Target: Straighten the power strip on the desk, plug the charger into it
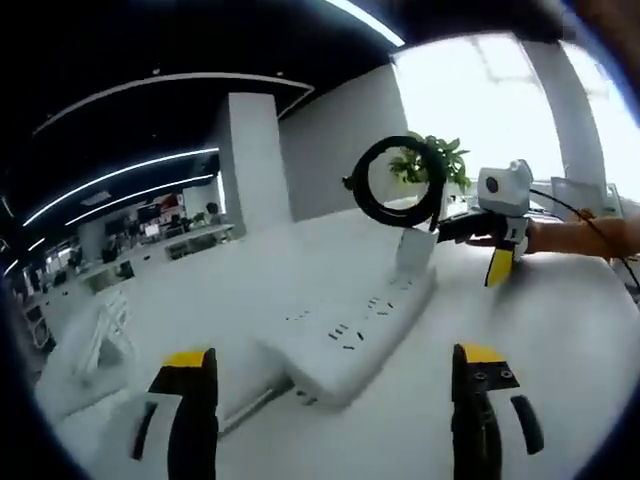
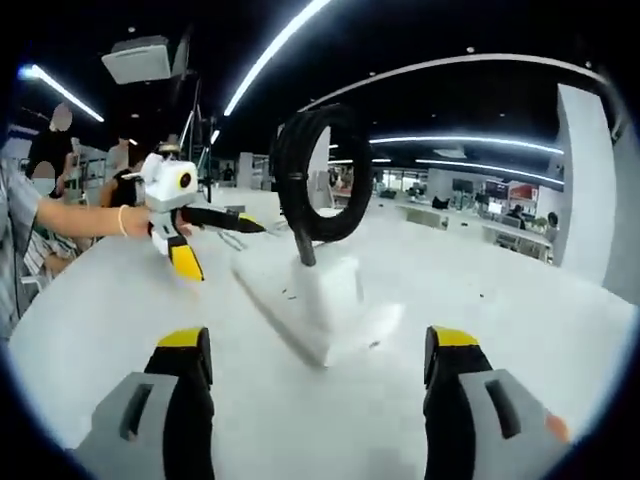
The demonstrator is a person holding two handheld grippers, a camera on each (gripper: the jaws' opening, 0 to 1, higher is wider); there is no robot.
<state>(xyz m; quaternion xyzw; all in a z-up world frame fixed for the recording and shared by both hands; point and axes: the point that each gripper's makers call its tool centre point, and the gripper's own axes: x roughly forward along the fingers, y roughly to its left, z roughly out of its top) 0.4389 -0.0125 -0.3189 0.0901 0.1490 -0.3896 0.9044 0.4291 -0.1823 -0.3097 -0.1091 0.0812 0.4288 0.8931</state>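
Both grippers stand released, jaws wide apart and holding nothing: left gripper (image 1: 335,400), right gripper (image 2: 320,385). Strip (image 1: 350,325) lies flat on desk (image 1: 560,330), between the two grippers. Charger (image 1: 412,250) stands upright in the strip's far end, appearing already plugged, its black cable (image 1: 395,180) coiled above. Judgement: check seating by pressing the charger straight down while bracing the strip, then square the strip. No legible brand, label or writing.
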